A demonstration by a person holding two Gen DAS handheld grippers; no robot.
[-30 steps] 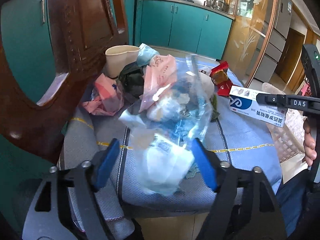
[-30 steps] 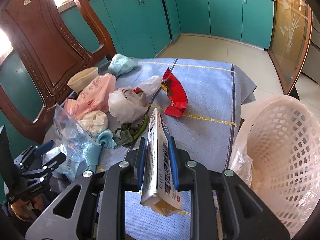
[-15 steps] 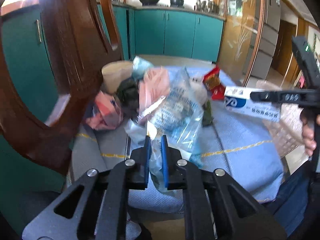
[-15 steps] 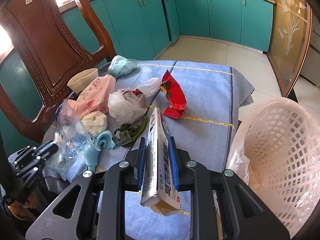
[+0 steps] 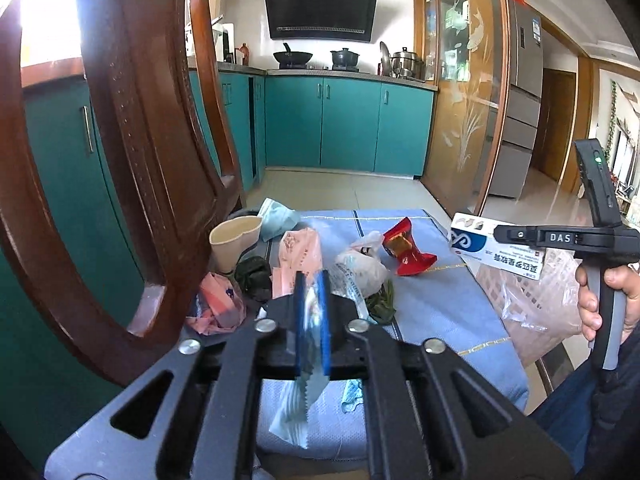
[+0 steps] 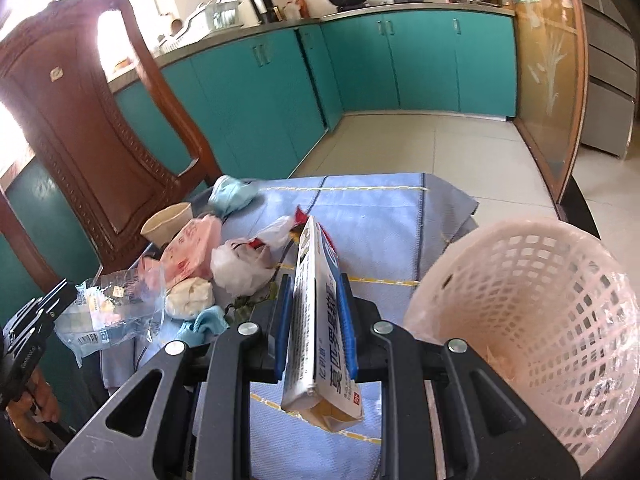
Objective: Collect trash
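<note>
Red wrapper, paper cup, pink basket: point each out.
red wrapper (image 5: 408,249), left wrist view, middle of the crumpled foil.
paper cup (image 5: 234,240), left wrist view, its outer wall.
pink basket (image 6: 532,288), right wrist view, inner lattice wall.

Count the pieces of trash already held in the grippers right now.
2: a clear plastic bag pinched in the left gripper, and a cardboard box clamped in the right gripper beside the basket.

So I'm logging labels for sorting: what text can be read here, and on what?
"DAS": white letters on the right tool's black body.
White carton in the right tool: large Chinese characters, too skewed to read reliably.
Clear printed bag in the left tool: small print and barcode, too blurred.
Pink bag: faint print, unreadable.
</note>
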